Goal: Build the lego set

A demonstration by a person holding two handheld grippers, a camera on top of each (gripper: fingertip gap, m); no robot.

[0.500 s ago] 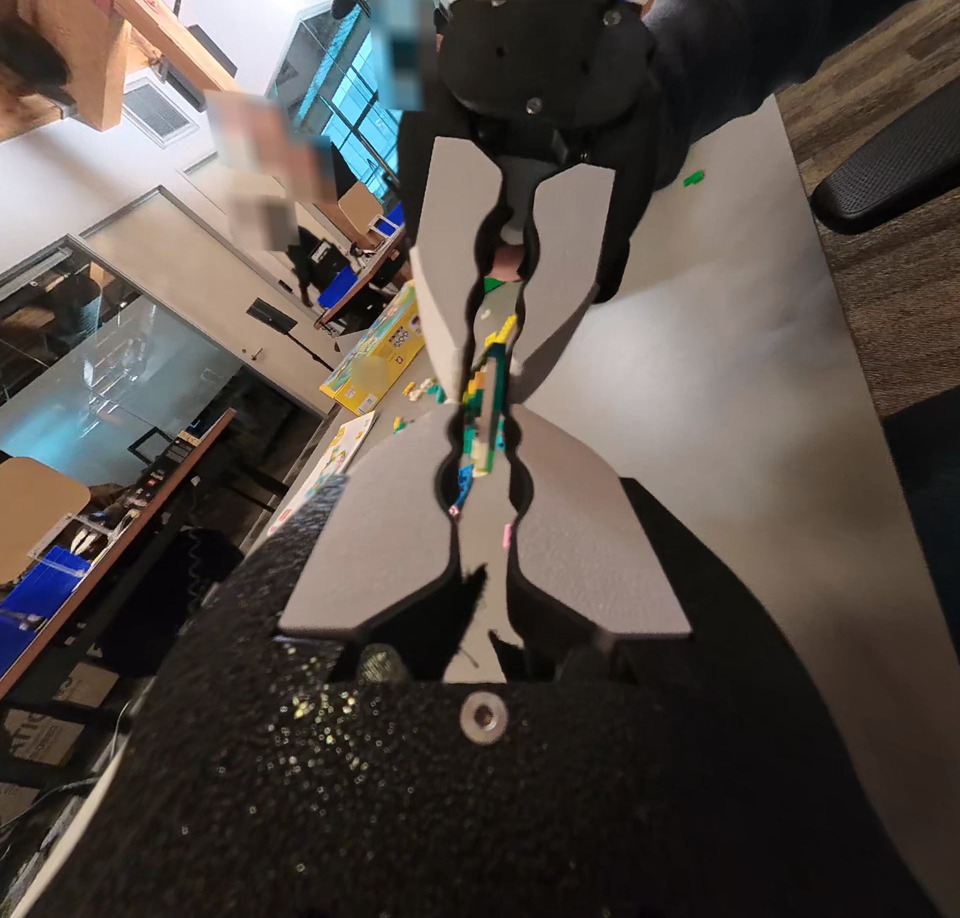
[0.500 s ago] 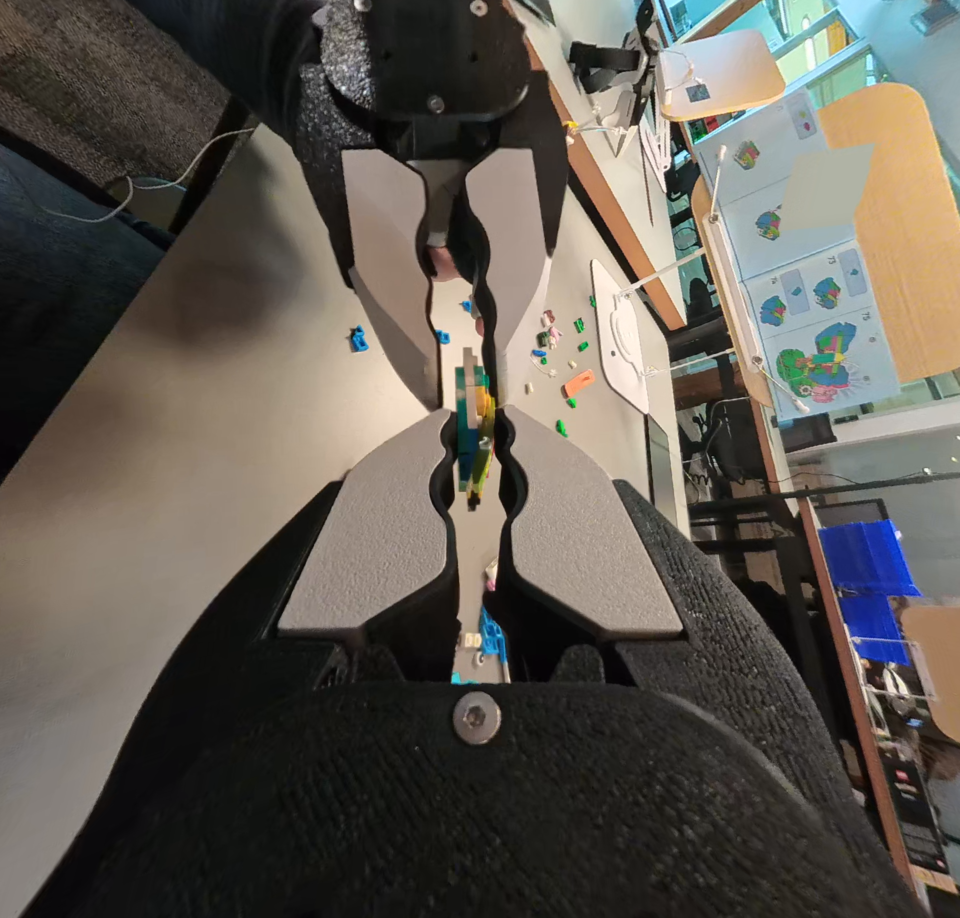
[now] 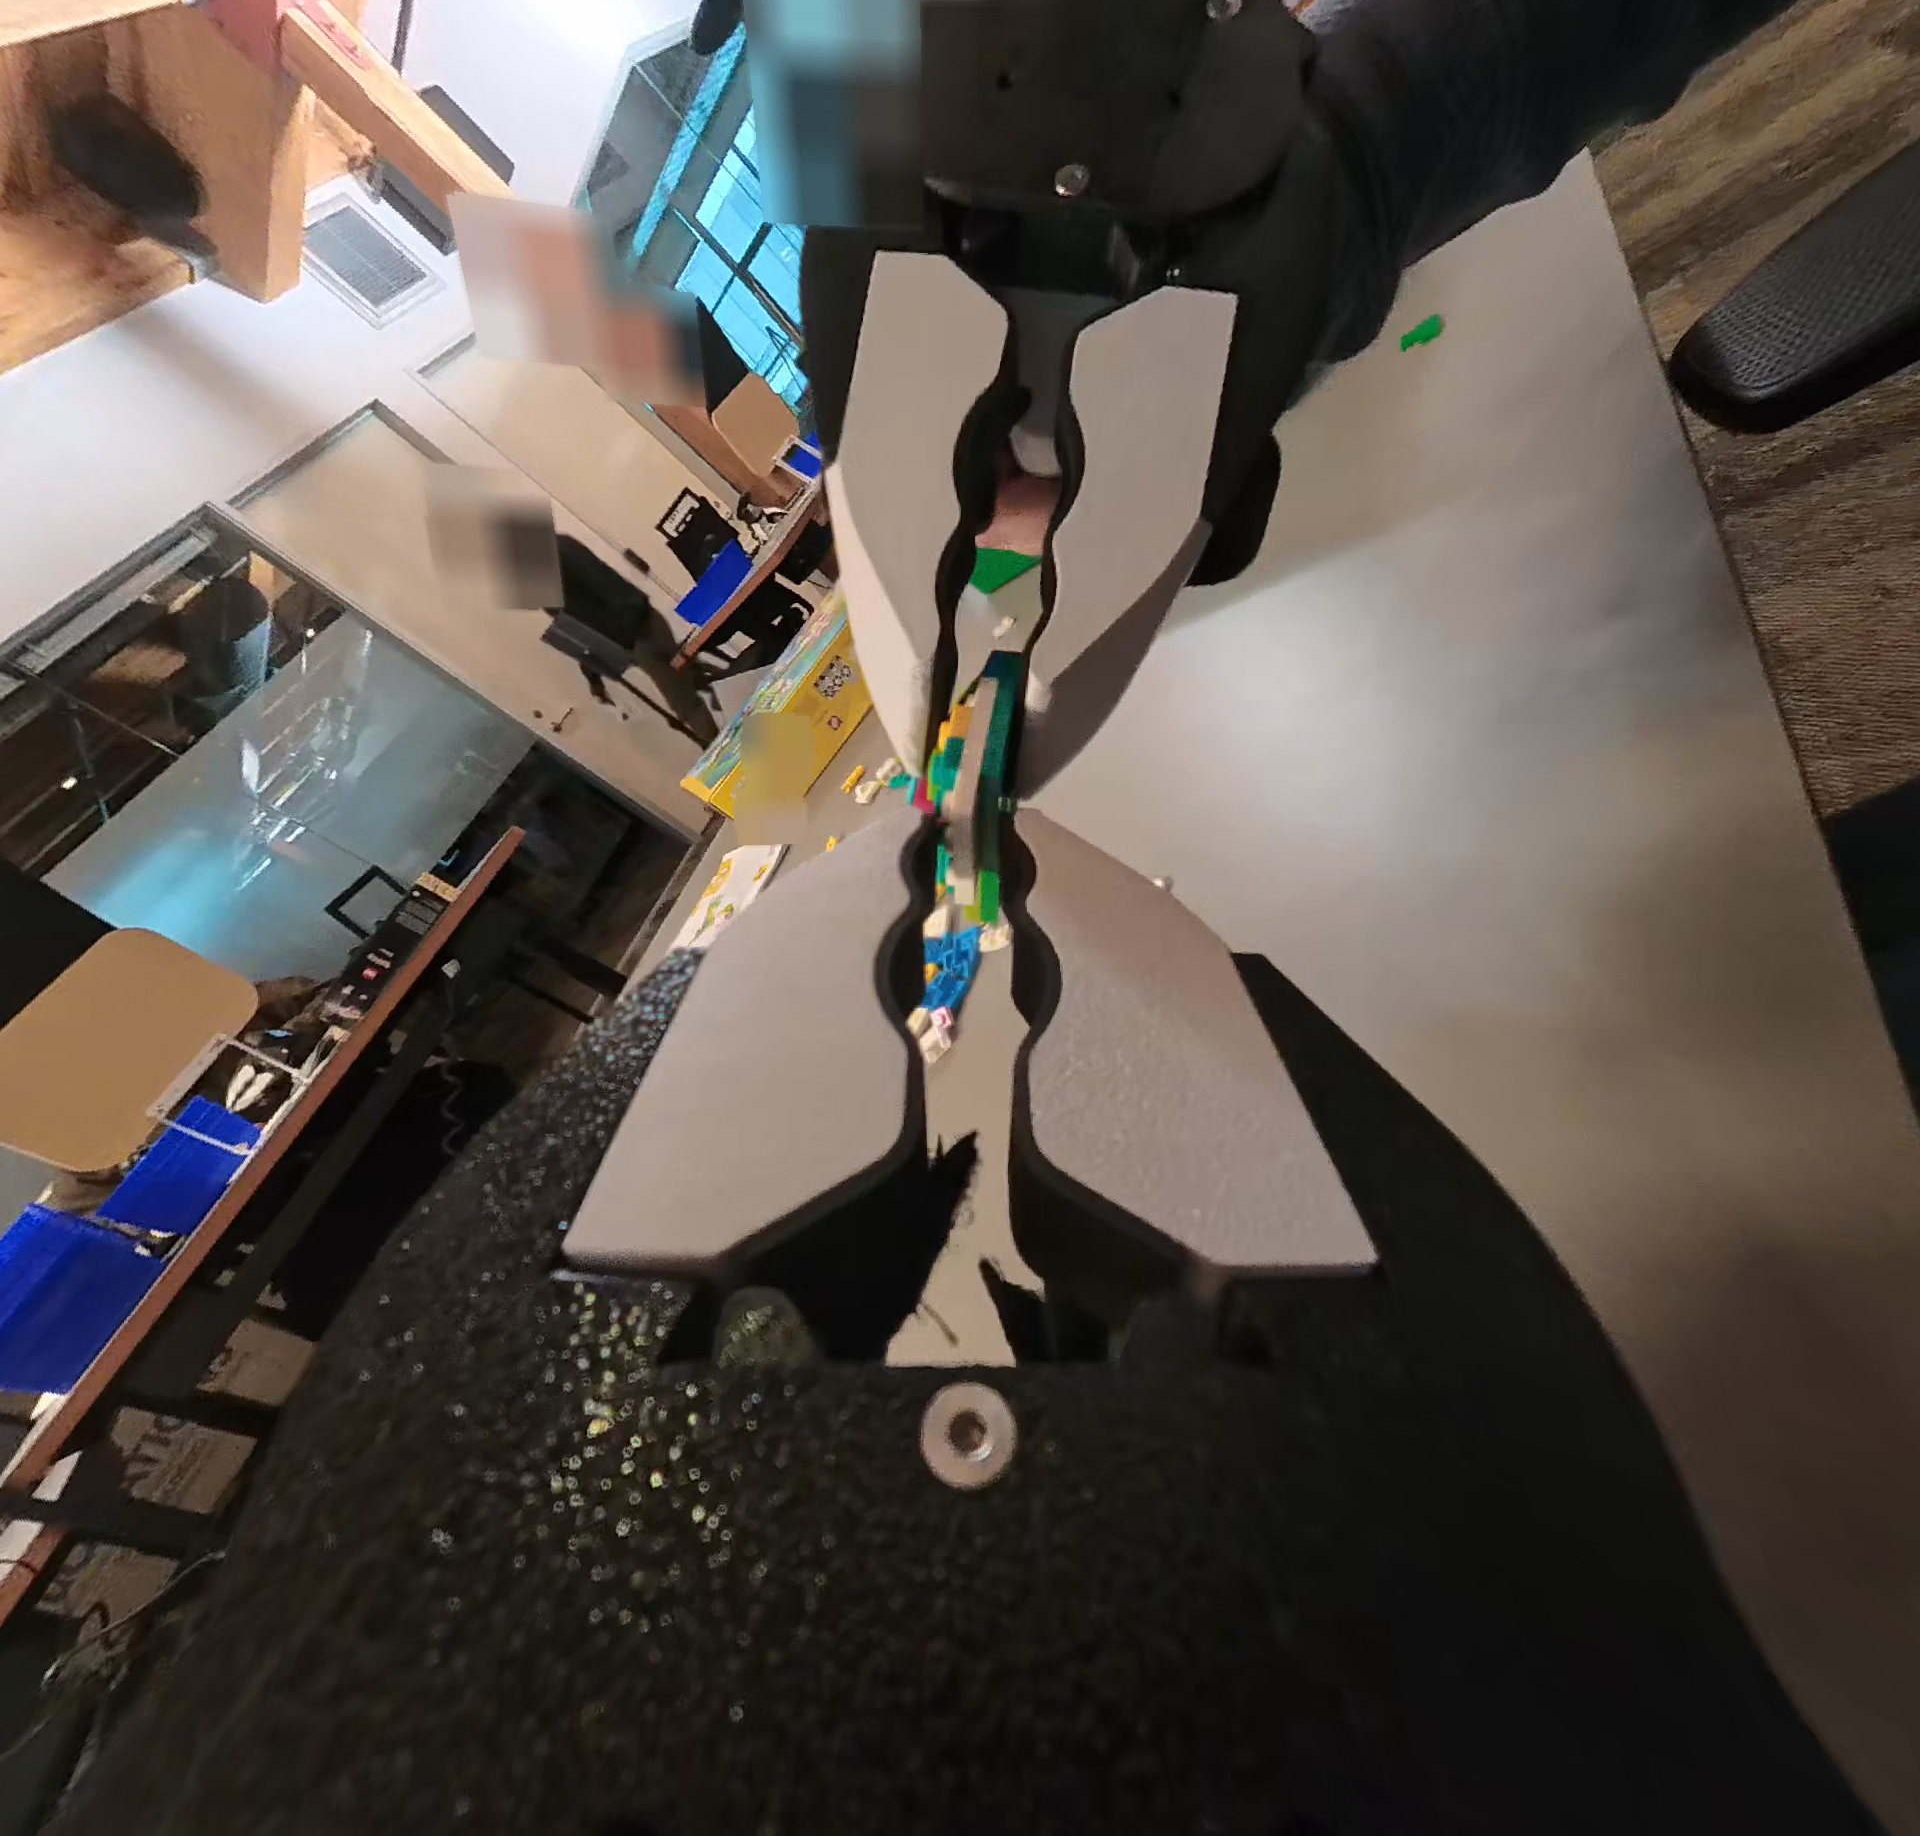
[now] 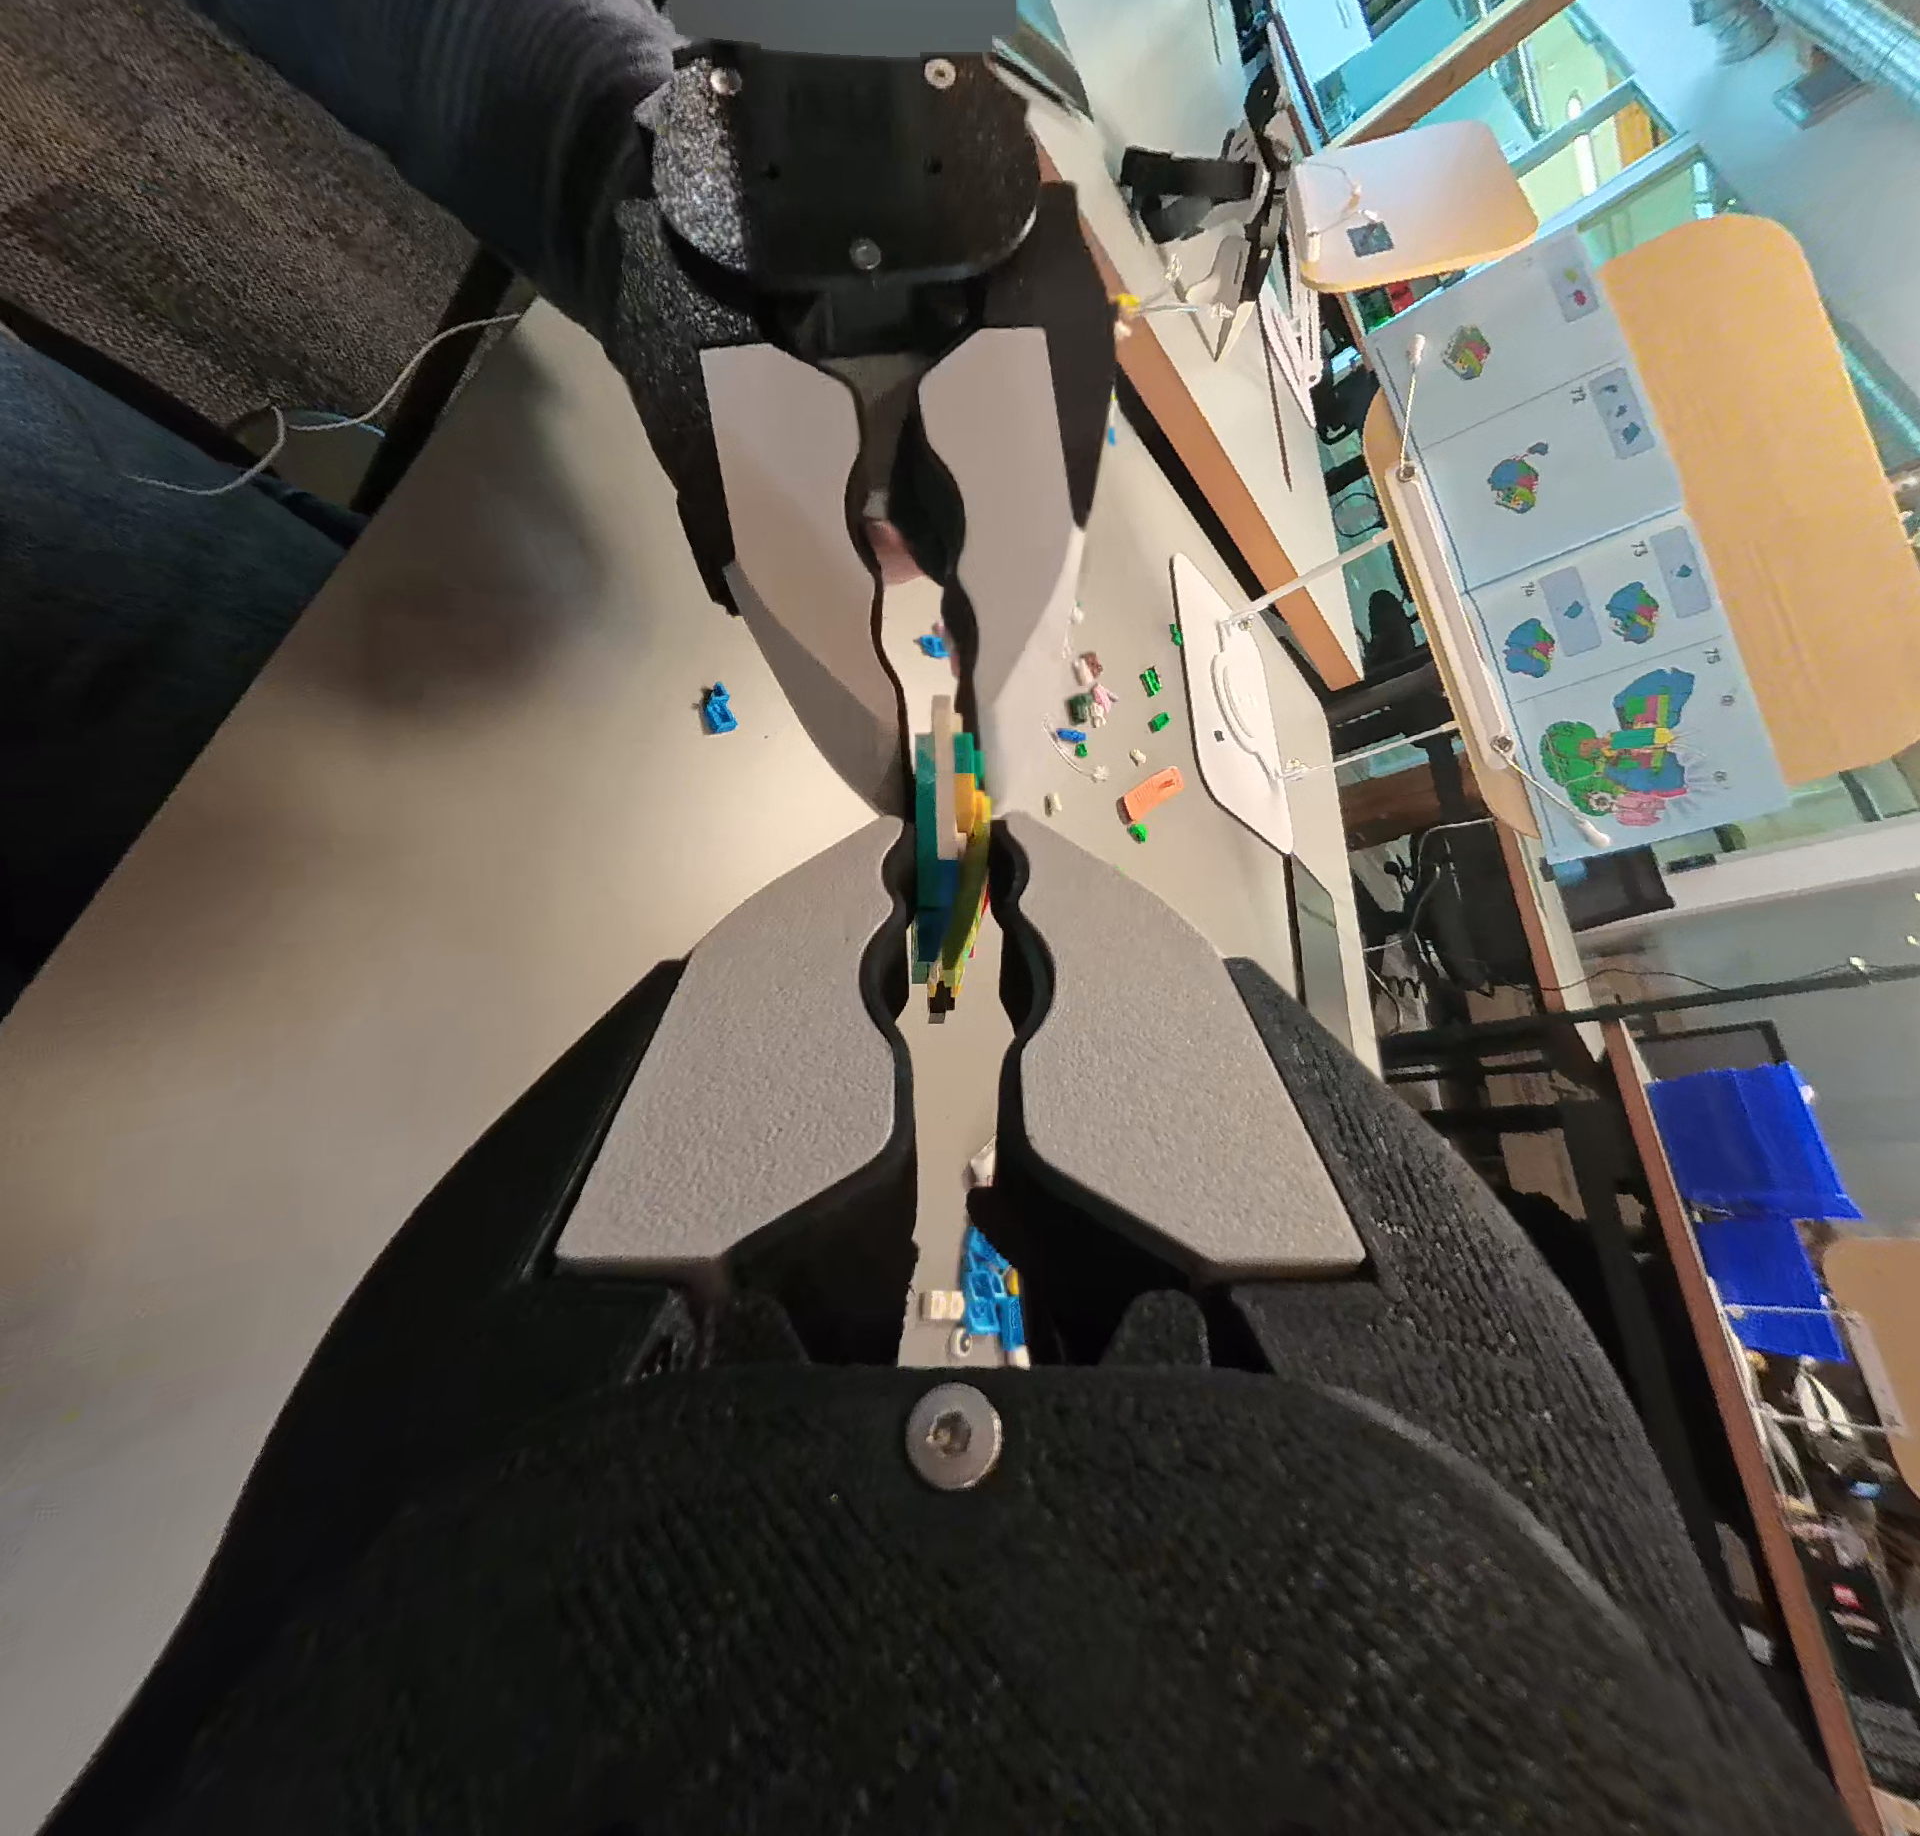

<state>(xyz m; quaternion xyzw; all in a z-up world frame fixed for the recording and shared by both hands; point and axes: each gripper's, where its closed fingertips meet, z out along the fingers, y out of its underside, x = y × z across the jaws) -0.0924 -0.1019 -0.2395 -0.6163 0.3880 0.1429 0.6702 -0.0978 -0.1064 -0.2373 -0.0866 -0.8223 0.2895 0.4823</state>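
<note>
Both the left hand-held gripper (image 3: 971, 836) and the right hand-held gripper (image 4: 948, 836) pinch the lego model (image 4: 948, 851) edge-on from opposite ends (probably to steady it) above the surface (image 4: 312, 851).

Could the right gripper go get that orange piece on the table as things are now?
Probably not yet. The right gripper is shut on the lego build, shared with the left gripper. The orange piece lies unobstructed on the table, but the gripper must let go first.
</note>
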